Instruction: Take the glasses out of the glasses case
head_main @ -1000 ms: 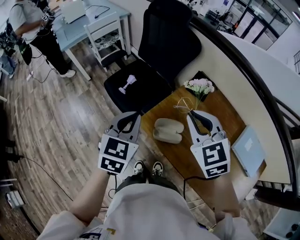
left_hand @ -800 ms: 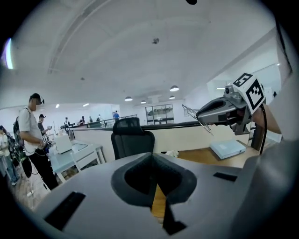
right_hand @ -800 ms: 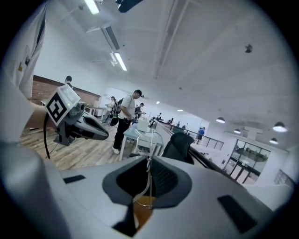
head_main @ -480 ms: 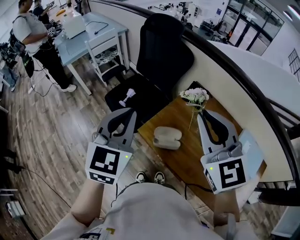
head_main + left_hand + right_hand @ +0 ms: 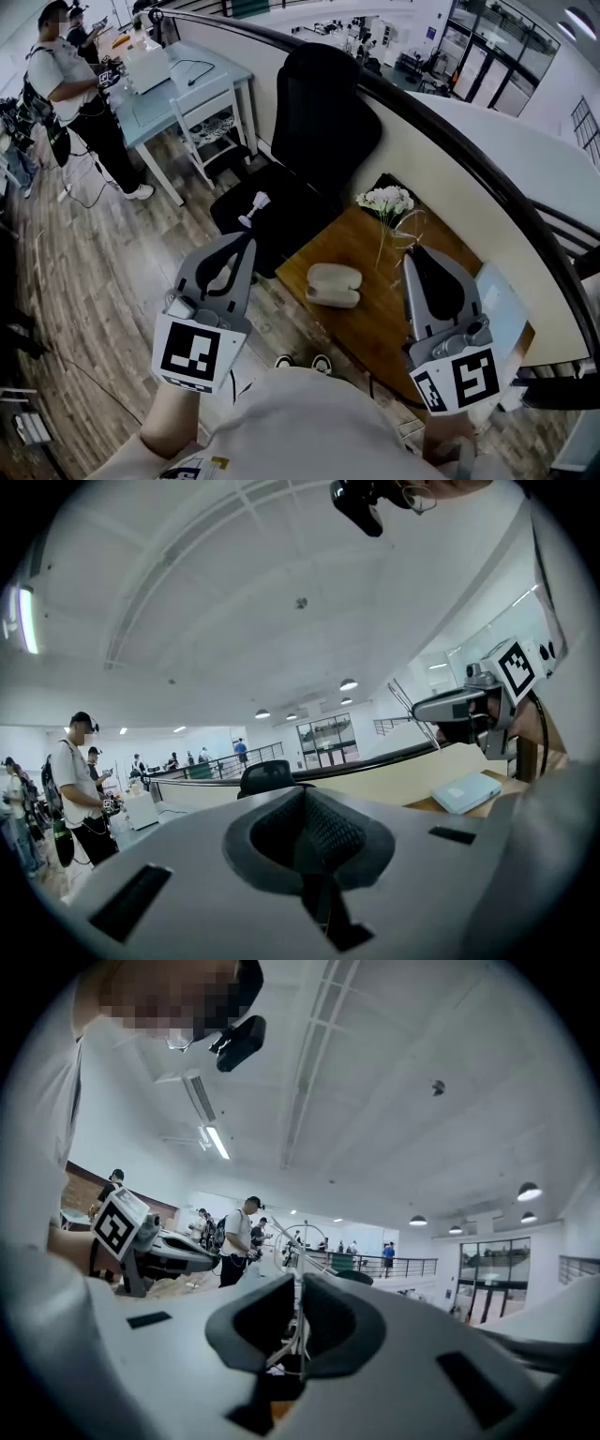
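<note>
In the head view a beige glasses case (image 5: 335, 284) lies on the small wooden table (image 5: 375, 328), its two shells showing. My right gripper (image 5: 413, 253) is raised well above the table to the right of the case. It is shut on the thin wire-framed glasses (image 5: 410, 229), which stick out past its tip. In the right gripper view the wire frame (image 5: 297, 1258) runs between the nearly closed pads of the right gripper (image 5: 298, 1290). My left gripper (image 5: 247, 242) hangs over the floor to the left of the table, shut and holding nothing; the left gripper view shows the left gripper (image 5: 306, 799) closed.
White flowers (image 5: 383, 199) stand at the table's far edge. A pale blue notebook (image 5: 497, 305) lies at the table's right. A black office chair (image 5: 314, 122) is behind the table, beside a curved railing wall (image 5: 450, 150). A person (image 5: 70, 84) stands far left by a light blue desk (image 5: 173, 80).
Both grippers have risen toward the head camera and spread apart. The glasses went up with the right gripper, away from the case, which stayed in place on the table.
</note>
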A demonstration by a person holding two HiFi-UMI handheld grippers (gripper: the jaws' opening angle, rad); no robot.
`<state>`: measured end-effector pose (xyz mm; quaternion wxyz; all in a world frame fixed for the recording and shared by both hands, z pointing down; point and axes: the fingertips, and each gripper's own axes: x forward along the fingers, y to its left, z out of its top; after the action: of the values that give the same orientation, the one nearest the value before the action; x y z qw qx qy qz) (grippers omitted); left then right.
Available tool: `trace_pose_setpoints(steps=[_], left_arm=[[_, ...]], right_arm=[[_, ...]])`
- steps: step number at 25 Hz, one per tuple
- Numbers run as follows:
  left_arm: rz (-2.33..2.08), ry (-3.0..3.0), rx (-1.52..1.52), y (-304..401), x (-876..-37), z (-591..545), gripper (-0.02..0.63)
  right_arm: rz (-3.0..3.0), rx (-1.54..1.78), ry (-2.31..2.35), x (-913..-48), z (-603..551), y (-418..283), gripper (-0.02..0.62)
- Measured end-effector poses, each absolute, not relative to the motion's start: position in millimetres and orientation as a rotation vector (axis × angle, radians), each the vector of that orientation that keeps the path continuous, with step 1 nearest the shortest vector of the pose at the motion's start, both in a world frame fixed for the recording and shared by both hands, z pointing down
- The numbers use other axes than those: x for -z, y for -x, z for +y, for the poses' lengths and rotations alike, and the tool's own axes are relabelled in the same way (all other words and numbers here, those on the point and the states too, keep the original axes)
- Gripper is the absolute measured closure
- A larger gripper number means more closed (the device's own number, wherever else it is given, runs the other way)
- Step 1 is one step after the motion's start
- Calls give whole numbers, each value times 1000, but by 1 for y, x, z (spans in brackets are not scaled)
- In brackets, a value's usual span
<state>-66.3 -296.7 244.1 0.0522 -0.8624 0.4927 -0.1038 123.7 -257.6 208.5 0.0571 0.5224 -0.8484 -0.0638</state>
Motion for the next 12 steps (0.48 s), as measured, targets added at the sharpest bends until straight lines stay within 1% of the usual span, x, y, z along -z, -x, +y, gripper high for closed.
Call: trace_pose_setpoints(steps=[6, 12], left_arm=[[1536, 2629, 295, 65, -245, -289, 603], [1534, 2627, 309, 65, -246, -285, 603]], right_arm=[[-2561, 118, -1573, -228, -257, -128, 560], [-2571, 156, -1544, -224, -254, -121, 558]])
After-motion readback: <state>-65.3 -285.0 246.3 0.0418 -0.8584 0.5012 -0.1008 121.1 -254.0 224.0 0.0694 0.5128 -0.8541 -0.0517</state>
